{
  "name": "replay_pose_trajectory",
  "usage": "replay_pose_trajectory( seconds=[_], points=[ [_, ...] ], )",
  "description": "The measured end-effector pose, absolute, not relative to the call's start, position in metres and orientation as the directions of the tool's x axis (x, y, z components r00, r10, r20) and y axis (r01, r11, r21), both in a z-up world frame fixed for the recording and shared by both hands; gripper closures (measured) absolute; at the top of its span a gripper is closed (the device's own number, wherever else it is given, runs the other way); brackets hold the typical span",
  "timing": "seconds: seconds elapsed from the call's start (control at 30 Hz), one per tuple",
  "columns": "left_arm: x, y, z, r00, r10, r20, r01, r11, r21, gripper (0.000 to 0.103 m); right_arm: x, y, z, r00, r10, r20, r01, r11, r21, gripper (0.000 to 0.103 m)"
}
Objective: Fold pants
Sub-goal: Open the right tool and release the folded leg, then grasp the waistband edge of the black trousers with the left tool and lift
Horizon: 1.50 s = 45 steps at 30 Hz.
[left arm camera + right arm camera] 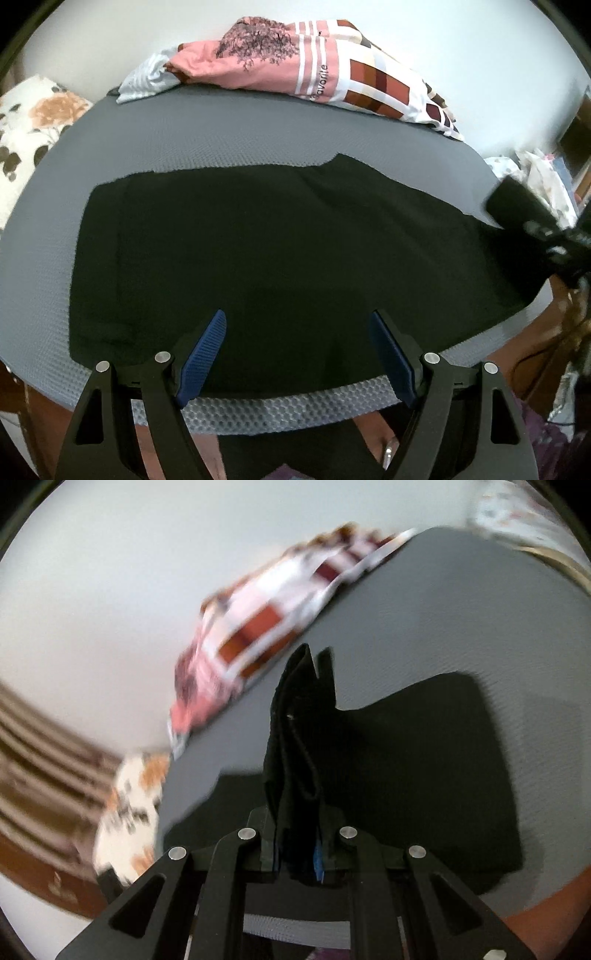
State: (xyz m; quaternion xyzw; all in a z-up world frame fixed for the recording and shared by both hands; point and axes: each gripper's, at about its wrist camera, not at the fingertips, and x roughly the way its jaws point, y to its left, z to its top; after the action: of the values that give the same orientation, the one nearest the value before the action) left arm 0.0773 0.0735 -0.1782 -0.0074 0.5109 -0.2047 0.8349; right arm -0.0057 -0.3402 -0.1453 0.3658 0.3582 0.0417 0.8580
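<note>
Black pants (280, 243) lie spread flat across a grey mat (221, 133) in the left wrist view. My left gripper (297, 325) is open, its blue pads just above the pants' near edge, holding nothing. My right gripper (306, 738) is shut on a bunched end of the pants (295, 746) and lifts it above the rest of the pants (424, 768) on the mat (461, 609). The right gripper's body (532, 221) shows at the right edge of the left wrist view.
A pile of pink, white and brown clothes (314, 70) lies at the mat's far edge, also in the right wrist view (266, 627). A floral cushion (33, 122) sits at the left. White fabric (535, 173) lies beyond the mat's right end.
</note>
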Motion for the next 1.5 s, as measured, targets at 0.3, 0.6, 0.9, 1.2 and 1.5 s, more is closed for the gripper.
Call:
replay_pose_trajectory(
  seconds=[0.3, 0.6, 0.9, 1.2, 1.5],
  points=[
    [0.079, 0.073, -0.179, 0.367, -0.381, -0.849, 0.32, 0.908, -0.269, 0.023, 0.027, -0.249, -0.178, 0.628, 0.353, -0.694, 0.114, 0.84, 0.531, 0.09],
    [0.079, 0.068, -0.18, 0.349, -0.381, -0.856, 0.33, 0.905, -0.268, 0.023, 0.028, -0.219, -0.182, 0.602, 0.305, -0.738, 0.058, 0.905, 0.421, 0.089],
    [0.082, 0.071, -0.183, 0.34, -0.374, -0.863, 0.314, 0.91, -0.271, 0.023, 0.035, -0.195, -0.184, 0.572, 0.387, -0.724, -0.039, 0.893, 0.448, 0.063],
    [0.082, 0.078, -0.171, 0.386, -0.379, -0.841, 0.307, 0.913, -0.27, 0.023, 0.014, -0.286, -0.149, 0.727, 0.471, -0.5, -0.033, 0.751, 0.66, 0.056],
    [0.086, 0.114, -0.154, 0.44, -0.375, -0.816, 0.209, 0.926, -0.313, 0.023, 0.021, -0.262, -0.169, 0.674, 0.451, -0.585, -0.063, 0.824, 0.563, 0.06]
  ],
)
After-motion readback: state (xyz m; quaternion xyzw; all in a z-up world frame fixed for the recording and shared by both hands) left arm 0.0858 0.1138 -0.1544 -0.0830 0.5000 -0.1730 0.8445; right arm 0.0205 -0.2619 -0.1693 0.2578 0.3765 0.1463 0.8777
